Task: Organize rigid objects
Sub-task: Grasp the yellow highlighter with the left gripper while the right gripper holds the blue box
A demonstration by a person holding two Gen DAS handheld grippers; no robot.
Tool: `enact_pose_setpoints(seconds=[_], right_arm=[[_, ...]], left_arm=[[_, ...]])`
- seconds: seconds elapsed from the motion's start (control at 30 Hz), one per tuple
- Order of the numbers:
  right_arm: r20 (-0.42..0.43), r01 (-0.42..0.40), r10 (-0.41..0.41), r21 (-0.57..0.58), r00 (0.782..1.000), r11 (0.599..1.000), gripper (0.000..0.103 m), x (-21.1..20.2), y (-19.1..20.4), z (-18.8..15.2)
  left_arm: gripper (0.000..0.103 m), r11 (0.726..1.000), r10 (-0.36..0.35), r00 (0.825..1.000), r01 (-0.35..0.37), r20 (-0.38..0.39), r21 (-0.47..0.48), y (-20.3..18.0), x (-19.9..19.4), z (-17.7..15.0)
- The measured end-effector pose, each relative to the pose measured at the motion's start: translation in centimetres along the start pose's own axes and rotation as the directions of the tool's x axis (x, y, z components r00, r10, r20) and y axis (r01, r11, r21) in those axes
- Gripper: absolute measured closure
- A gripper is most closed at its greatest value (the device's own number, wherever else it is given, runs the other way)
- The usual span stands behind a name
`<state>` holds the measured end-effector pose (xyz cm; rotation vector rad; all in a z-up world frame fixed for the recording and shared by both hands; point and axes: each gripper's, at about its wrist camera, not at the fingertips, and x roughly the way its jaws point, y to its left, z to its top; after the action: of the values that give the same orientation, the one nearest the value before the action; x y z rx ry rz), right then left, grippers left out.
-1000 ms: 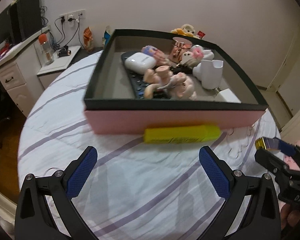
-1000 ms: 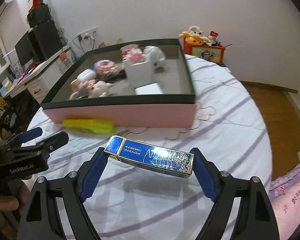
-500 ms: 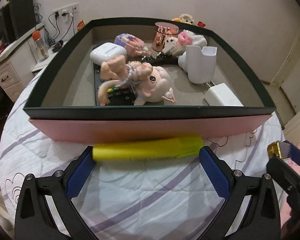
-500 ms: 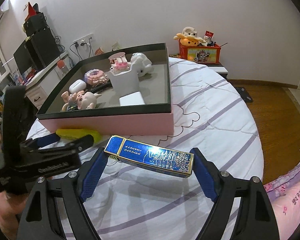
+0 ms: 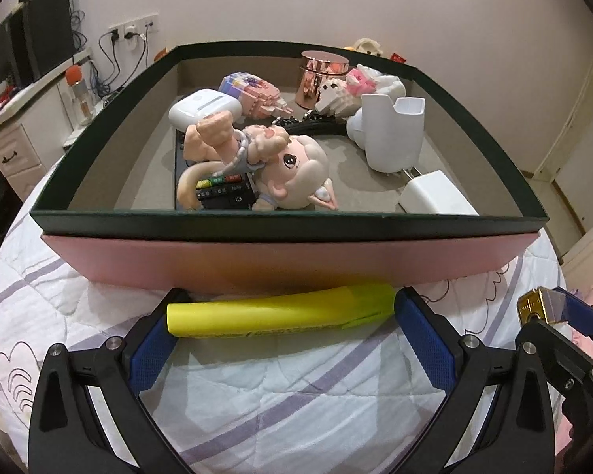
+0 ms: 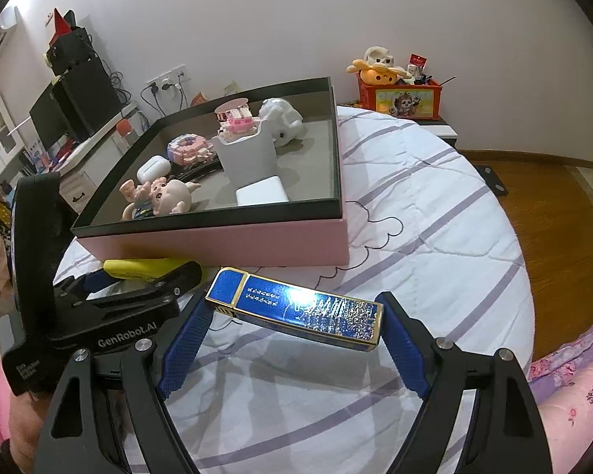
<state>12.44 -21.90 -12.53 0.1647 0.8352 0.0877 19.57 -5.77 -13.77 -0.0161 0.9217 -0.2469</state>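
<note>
Your round bed, under its white quilt (image 5: 296,387) with lilac stripes, fills the lower half of both views, and the big pink box (image 5: 280,260) with the dark green rim sits across the middle of the left wrist frame and at centre left of the right wrist frame. Inside it, from larger to smaller, you have a white holder (image 5: 391,134) at right, a pale doll (image 5: 272,162) lying on a black remote (image 5: 225,193) at centre, a copper tin (image 5: 322,77) at the back, a pink brick-built toy (image 5: 253,93), a white earbud case (image 5: 203,106) at left and a white charger block (image 5: 435,195) at the near right corner. Your left gripper (image 5: 282,316) stands wide at the bottom of its frame, with the yellow highlighter (image 5: 280,312) lying on the quilt between the blue pads, just in front of the box wall; whether the pads touch its ends you cannot tell. Your right gripper (image 6: 292,312) is clamped end to end on the blue and gold lighter (image 6: 296,312), held clear above the quilt at lower centre of its frame, near the box's front wall.
</note>
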Motion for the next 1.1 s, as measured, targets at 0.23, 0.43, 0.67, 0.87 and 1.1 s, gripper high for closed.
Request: enact_pose_setpoints(seconds=[0.23,0.43,0.67,0.87,1.1], right_arm=[[0.006,-0.004,0.004,0.000,1.000,1.000,0.019,-0.4,-0.2,0.0],[0.009,-0.001,0.001,0.009,1.000,1.000,0.018,-0.8,-0.6,-0.1],[0.011,0.004,-0.005,0.023,1.000,1.000,0.018,-0.8,-1.1,-0.1],[0.010,0.005,-0.005,0.021,1.000,1.000,0.018,-0.9,-1.1,0.0],[0.008,0.012,-0.012,0.022,1.000,1.000,0.018,-0.9,-1.2,-0.1]], left_arm=[[0.008,0.999,-0.020,1.000,0.020,-0.009,0.043,0.2,-1.0,-1.2],[0.001,0.995,0.007,0.999,-0.004,-0.032,0.098,-1.1,0.0,-0.5],[0.032,0.983,-0.079,0.997,0.081,-0.020,0.163,-2.4,-1.3,-1.7],[0.058,0.965,-0.160,0.986,0.165,-0.039,0.205,-2.7,-2.0,-1.7],[0.067,0.954,-0.184,0.982,0.187,-0.037,0.235,-3.9,-1.8,-1.7]])
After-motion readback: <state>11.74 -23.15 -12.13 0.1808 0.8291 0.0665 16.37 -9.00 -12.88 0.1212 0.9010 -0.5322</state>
